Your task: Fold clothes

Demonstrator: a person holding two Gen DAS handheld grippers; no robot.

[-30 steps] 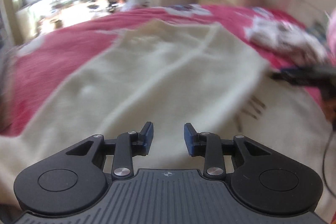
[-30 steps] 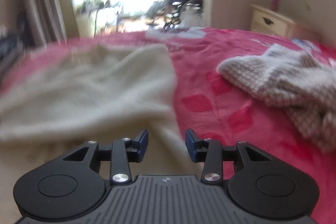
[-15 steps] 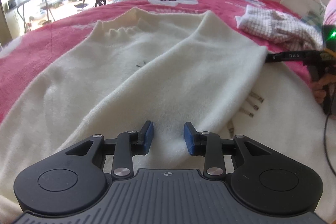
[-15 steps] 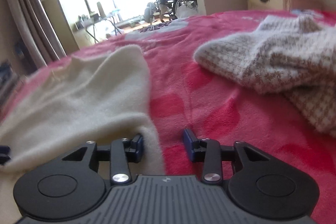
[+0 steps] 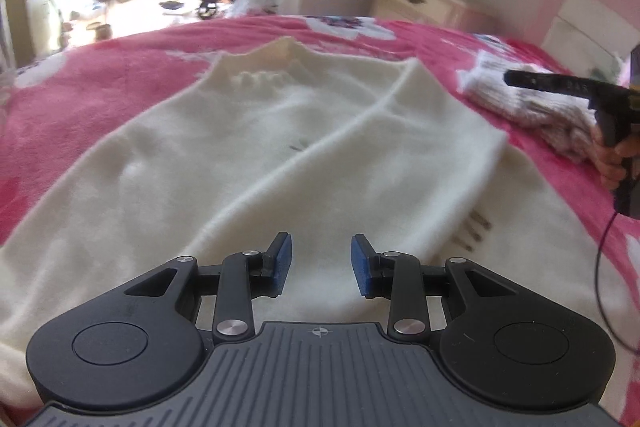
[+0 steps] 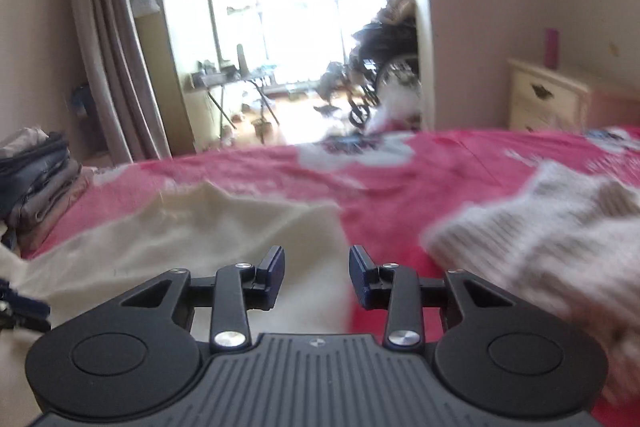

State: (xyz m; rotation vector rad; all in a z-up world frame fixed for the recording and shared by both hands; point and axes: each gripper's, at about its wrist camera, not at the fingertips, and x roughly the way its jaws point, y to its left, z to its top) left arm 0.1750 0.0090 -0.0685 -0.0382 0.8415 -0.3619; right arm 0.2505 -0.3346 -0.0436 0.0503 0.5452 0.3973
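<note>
Spread flat across the pink bedspread (image 5: 100,95), the cream sweater (image 5: 280,155) runs lengthwise from 6 toward 12 o'clock in the left wrist view, its scalloped neckline at the far end pointing to 12 and its hem nearest the camera. One sleeve is folded over the body, so a diagonal edge runs from about 1 o'clock down toward 6. A small dark mark sits near the middle of the chest.

Over the near end of the sweater hovers the left tool (image 5: 320,265), its blue pads parted by a modest gap with only cloth seen below them; they pinch nothing.

At 3 o'clock in that view the right tool (image 5: 516,78) reaches in over a second, pale checked knit garment (image 5: 532,107), with a person's fingers (image 5: 612,163) wrapped round its grip. From its own camera the right tool (image 6: 316,277) has its jaws closing, nothing caught between them; the sweater's right edge (image 6: 240,227) lies under and beyond the left finger and red bedspread (image 6: 400,187) beyond the right. That frame is blurred, so whether a pad brushes the cloth is hard to say.

At 9 o'clock sits a stack of folded dark clothes (image 6: 36,179), and at 2 o'clock a cream nightstand (image 6: 544,95).
</note>
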